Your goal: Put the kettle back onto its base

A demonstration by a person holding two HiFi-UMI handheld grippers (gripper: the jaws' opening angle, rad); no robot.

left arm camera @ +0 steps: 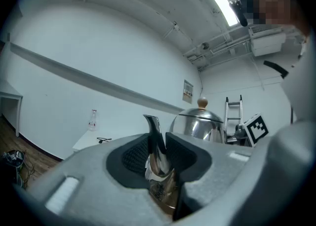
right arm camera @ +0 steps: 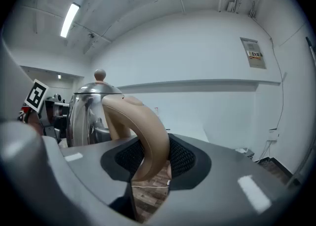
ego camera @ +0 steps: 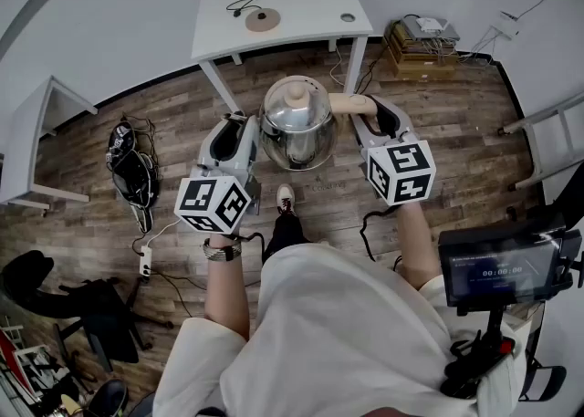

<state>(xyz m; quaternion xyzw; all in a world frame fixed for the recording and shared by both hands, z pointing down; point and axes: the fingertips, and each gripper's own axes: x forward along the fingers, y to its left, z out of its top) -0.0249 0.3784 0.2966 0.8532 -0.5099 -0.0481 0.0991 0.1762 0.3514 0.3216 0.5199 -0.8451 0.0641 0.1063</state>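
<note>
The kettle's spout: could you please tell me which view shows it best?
The left gripper view: the spout stands at its centre, clamped in the left claw. The head view hides it behind that claw; the right gripper view shows only the kettle body and handle.

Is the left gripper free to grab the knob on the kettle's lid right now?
Probably not. The left gripper is shut on the spout of the kettle, which it holds aloft with the right gripper on the handle. Nothing covers the knob.
</note>
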